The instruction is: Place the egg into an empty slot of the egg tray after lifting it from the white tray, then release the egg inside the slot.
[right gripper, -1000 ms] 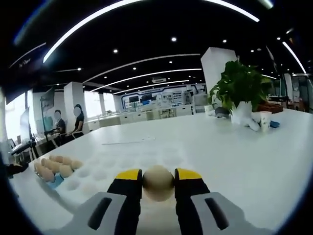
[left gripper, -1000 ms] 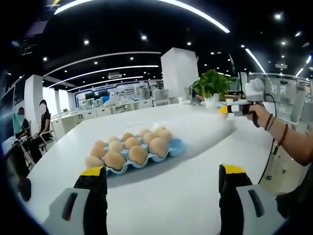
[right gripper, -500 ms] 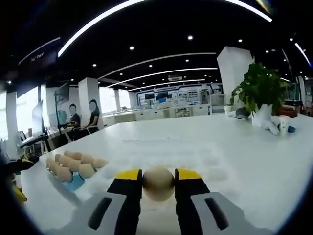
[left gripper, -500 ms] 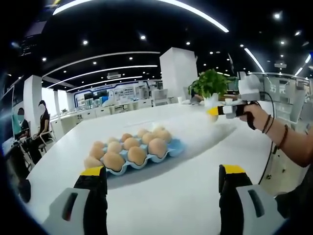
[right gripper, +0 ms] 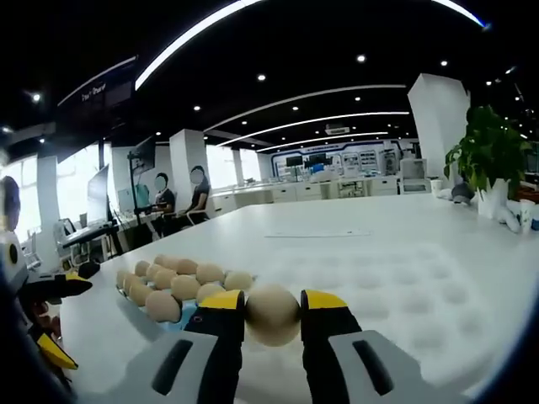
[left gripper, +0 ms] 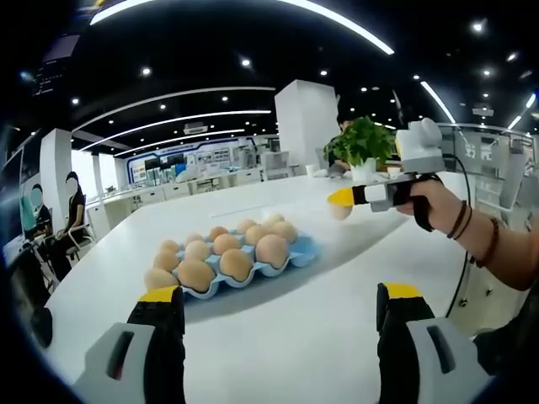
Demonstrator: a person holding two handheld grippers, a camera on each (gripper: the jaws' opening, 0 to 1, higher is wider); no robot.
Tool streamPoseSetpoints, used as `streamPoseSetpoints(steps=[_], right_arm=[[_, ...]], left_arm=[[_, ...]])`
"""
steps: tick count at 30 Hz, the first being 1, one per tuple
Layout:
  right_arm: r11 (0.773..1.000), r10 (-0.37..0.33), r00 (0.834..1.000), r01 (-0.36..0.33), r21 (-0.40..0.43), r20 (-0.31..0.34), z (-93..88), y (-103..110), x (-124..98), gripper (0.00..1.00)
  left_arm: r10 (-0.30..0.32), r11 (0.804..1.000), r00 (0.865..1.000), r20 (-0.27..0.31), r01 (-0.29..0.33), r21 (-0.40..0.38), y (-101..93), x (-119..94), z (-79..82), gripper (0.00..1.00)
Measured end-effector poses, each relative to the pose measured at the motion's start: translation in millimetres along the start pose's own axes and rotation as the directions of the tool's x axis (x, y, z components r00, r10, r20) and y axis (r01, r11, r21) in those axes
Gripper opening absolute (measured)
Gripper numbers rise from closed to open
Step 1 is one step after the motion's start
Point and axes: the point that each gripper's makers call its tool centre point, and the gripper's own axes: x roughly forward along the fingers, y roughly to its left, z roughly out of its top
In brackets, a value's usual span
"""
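Egg riding between the right gripper's jaws above the table, blue egg tray waiting nearby.

The right gripper view is showing the right gripper [right gripper: 272, 313] pinching a pale tan, smooth egg [right gripper: 272, 314] between its yellow-tipped jaws, with the dimpled white tray [right gripper: 404, 286] lying beyond it and the blue egg tray [right gripper: 179, 316] sitting to the left. The left gripper view is showing that gripper from the side, a hand [left gripper: 434, 204] carrying it above the white table [left gripper: 286, 337] to the right of the egg tray [left gripper: 244, 269], which is holding about ten brown eggs. The left gripper [left gripper: 278, 337] is hovering with jaws spread wide and holding nothing. One potted plant [left gripper: 362, 145] is standing at the table's far end.
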Motion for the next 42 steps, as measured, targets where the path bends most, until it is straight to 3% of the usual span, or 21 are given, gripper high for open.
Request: streamPoseSetpoints(steps=[21,30,35,42], right_arm=[[0.986,0.152,0.987,-0.155,-0.066,-0.048,-17.4,66.9,23.1,0.27],[0.974,0.183,0.977,-0.195,-0.112,-0.106,-37.4,78.1,28.1,0.27],[0.972,0.165,0.978,-0.183,-0.145,-0.128,-47.8,76.6,30.5,0.27],[0.969,0.158,0.984,-0.17,-0.182,-0.077,-42.5,73.3,26.9,0.28]], left_arm=[[0.019,1.0,1.0,0.006,-0.019,-0.015,9.0,-7.8,-4.7,0.96],[0.023,0.999,1.0,0.009,-0.023,-0.025,11.9,-10.8,-7.3,0.96],[0.025,0.999,1.0,0.008,-0.024,-0.027,13.7,-12.7,-8.7,0.96],[0.031,0.999,0.999,0.021,-0.03,-0.04,15.9,-14.1,-7.9,0.96]])
